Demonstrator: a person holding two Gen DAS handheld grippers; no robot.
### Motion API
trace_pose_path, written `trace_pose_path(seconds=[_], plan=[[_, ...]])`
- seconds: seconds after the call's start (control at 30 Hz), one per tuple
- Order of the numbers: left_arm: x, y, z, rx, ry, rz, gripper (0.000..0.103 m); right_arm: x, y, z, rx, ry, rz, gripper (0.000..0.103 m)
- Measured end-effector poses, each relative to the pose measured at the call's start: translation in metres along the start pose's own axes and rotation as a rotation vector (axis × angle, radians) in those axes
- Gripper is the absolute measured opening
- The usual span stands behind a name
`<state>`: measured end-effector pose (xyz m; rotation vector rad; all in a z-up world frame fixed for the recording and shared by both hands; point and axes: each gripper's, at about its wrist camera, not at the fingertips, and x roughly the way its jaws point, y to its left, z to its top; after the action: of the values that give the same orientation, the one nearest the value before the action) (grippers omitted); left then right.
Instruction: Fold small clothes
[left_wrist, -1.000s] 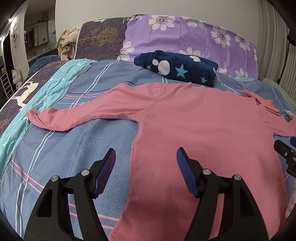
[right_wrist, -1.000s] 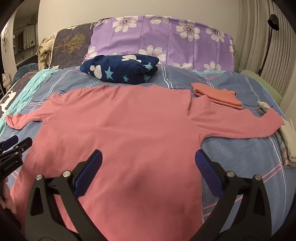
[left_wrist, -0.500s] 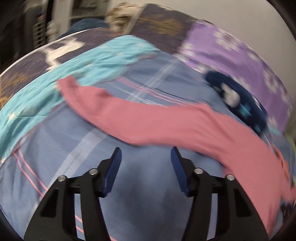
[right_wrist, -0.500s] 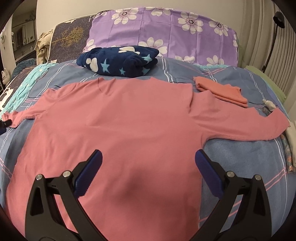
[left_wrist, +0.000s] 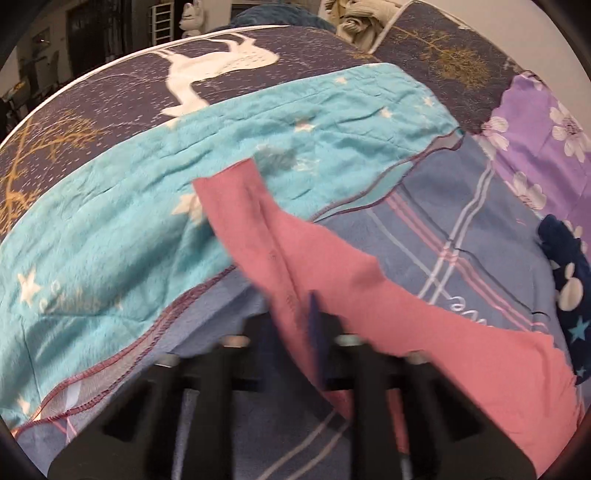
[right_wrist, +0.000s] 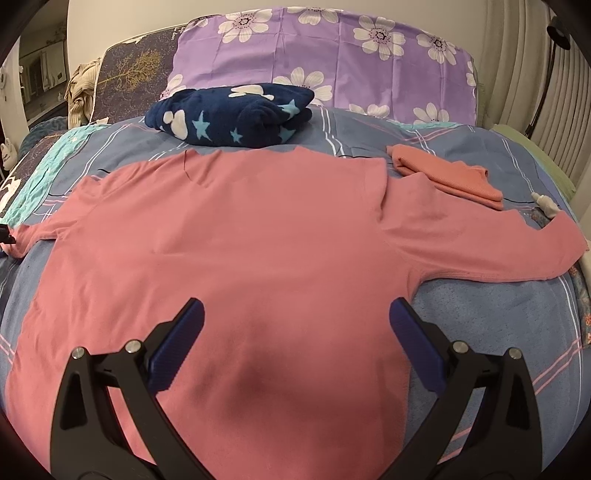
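- Left wrist view first, and it is blurred: the left gripper (left_wrist: 312, 332) has just clamped down, jaws together on the left sleeve (left_wrist: 258, 236) of the pink long-sleeved shirt (right_wrist: 236, 258), fabric pinched between the pads.
- Only this view shows the grip. In the right wrist view just a dark tip shows at the far left edge, at the sleeve's cuff.
- Only here, too, the turquoise star blanket (left_wrist: 129, 221) shows in full, the cuff lying over its edge, with the dark deer-print cover (left_wrist: 184, 92) beyond.
- The sleeve runs diagonally here, cuff up-left, shoulder end down-right.
- Over to the right wrist view, which alone gives the whole shirt: spread flat on the blue plaid bedspread (right_wrist: 498, 314), neckline pointing away toward the pillows, hem toward the camera.
- The body's long axis runs near to far; the two sleeves stretch out left and right across it.
- The right gripper (right_wrist: 295, 343) hangs over the lower body of the shirt, jaws wide apart, nothing between them.
- Beyond the collar sits a folded navy star blanket (right_wrist: 236, 118), then the purple flowered pillow (right_wrist: 332, 66).
- Far right: a folded orange garment (right_wrist: 450, 177), beside the right shoulder.
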<state>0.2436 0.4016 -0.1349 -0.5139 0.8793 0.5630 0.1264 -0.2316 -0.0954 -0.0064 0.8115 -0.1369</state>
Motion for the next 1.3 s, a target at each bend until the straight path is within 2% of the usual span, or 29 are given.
trace_pose_path(seconds=[0.13, 0.27, 0.43, 0.53, 0.63, 0.77, 0.9, 0.93, 1.0, 1.03, 1.07, 1.13, 1.2, 1.23, 1.3], plan=[[-0.037, -0.013, 0.005, 0.055, -0.101, -0.05, 0.003, -0.001, -0.006, -0.002, 0.013, -0.002, -0.008, 0.101], [-0.087, -0.049, 0.001, 0.144, -0.175, -0.218, 0.003, 0.0, -0.01, -0.005, 0.023, 0.003, -0.011, 0.101], [-0.145, -0.134, -0.035, 0.333, -0.216, -0.425, 0.003, -0.001, -0.015, -0.003, 0.054, 0.008, 0.01, 0.101], [-0.175, -0.193, -0.076, 0.472, -0.206, -0.555, 0.003, -0.004, -0.018, -0.003, 0.055, -0.004, 0.003, 0.101], [-0.197, -0.244, -0.129, 0.608, -0.164, -0.674, 0.003, -0.002, -0.024, -0.003, 0.066, 0.001, -0.006, 0.101], [-0.201, -0.293, -0.2, 0.726, -0.035, -0.801, 0.003, 0.001, -0.032, -0.003, 0.091, 0.02, 0.004, 0.101], [-0.186, -0.306, -0.249, 0.806, 0.046, -0.829, 0.003, 0.002, -0.035, -0.001, 0.107, 0.028, 0.051, 0.101], [-0.183, -0.306, -0.258, 0.823, 0.063, -0.824, 0.008, 0.002, -0.035, -0.001, 0.105, 0.028, 0.061, 0.101], [-0.176, -0.302, -0.27, 0.861, 0.084, -0.811, 0.024, 0.002, -0.033, 0.001, 0.089, 0.023, 0.081, 0.1], [-0.173, -0.296, -0.269, 0.869, 0.081, -0.8, 0.037, 0.002, -0.032, 0.002, 0.078, 0.021, 0.092, 0.095], [-0.175, -0.287, -0.271, 0.874, 0.063, -0.789, 0.043, 0.004, -0.029, 0.003, 0.062, 0.026, 0.121, 0.092], [-0.182, -0.271, -0.27, 0.883, 0.022, -0.773, 0.044, 0.007, -0.025, 0.007, 0.051, 0.045, 0.183, 0.078], [-0.185, -0.254, -0.263, 0.894, -0.042, -0.703, 0.051, 0.012, -0.018, 0.012, 0.04, 0.073, 0.283, 0.064], [-0.186, -0.244, -0.26, 0.895, -0.084, -0.644, 0.056, 0.014, -0.014, 0.015, 0.033, 0.083, 0.316, 0.057], [-0.182, -0.232, -0.258, 0.893, -0.125, -0.569, 0.058, 0.019, 0.001, 0.022, -0.013, 0.092, 0.355, 0.055]])
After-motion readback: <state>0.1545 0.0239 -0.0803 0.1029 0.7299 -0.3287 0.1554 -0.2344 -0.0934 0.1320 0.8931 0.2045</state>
